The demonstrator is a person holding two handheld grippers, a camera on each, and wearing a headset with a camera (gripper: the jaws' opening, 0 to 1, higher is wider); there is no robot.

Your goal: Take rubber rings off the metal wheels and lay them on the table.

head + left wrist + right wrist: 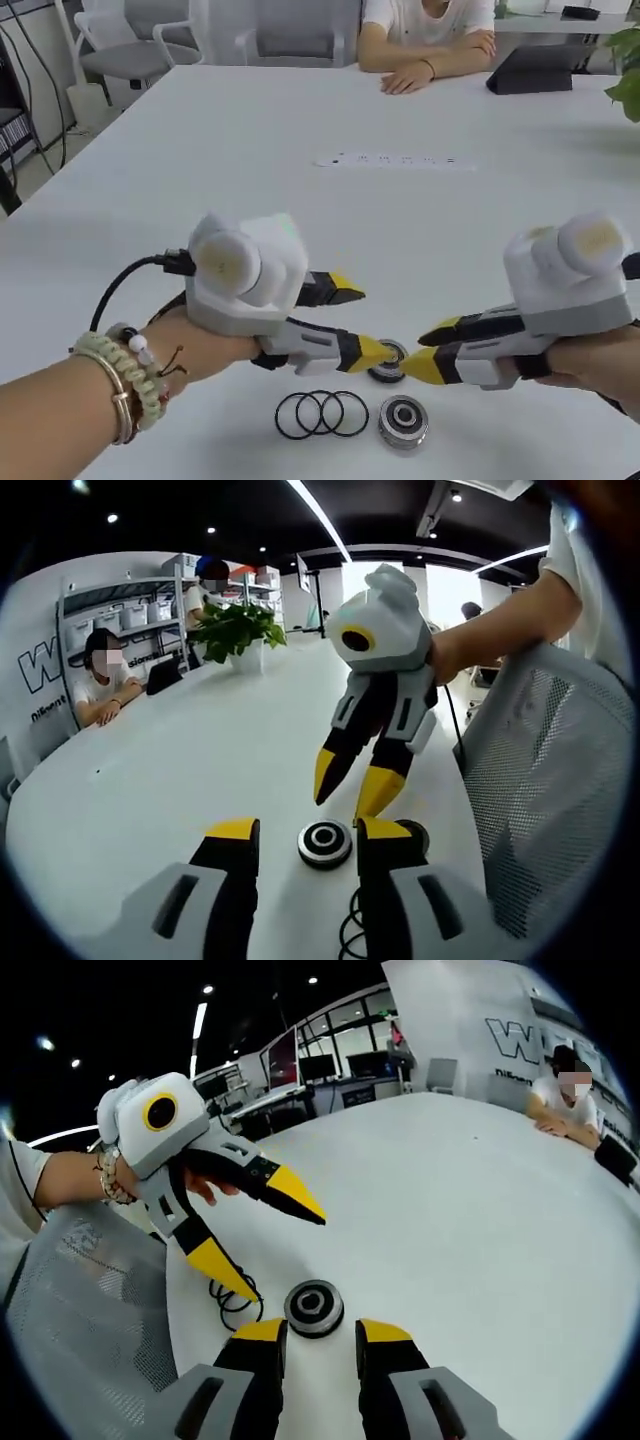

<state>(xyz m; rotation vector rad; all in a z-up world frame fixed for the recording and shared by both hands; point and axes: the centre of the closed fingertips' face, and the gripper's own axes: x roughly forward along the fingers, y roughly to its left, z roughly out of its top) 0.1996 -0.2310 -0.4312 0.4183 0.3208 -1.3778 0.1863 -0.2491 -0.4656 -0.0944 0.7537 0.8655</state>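
A metal wheel with a black rim (388, 362) (325, 843) (314, 1307) lies flat on the white table (300, 200). My left gripper (365, 322) (310, 830) (272, 1245) comes in from the left, open, with its lower fingertip beside the wheel. From the right, my right gripper (420, 352) (323, 1332) (352, 788) is open too, its tips just short of the wheel. A second wheel (403, 422) (415, 832) lies nearer to me. Three black rubber rings (322, 413) (235, 1300) overlap on the table to its left.
A person's hands (420, 70) rest on the table's far side. A white power strip (395, 160) lies mid-table, with a dark case (540, 68) and a plant (625, 70) at the far right. A mesh chair (540, 800) stands close on my side.
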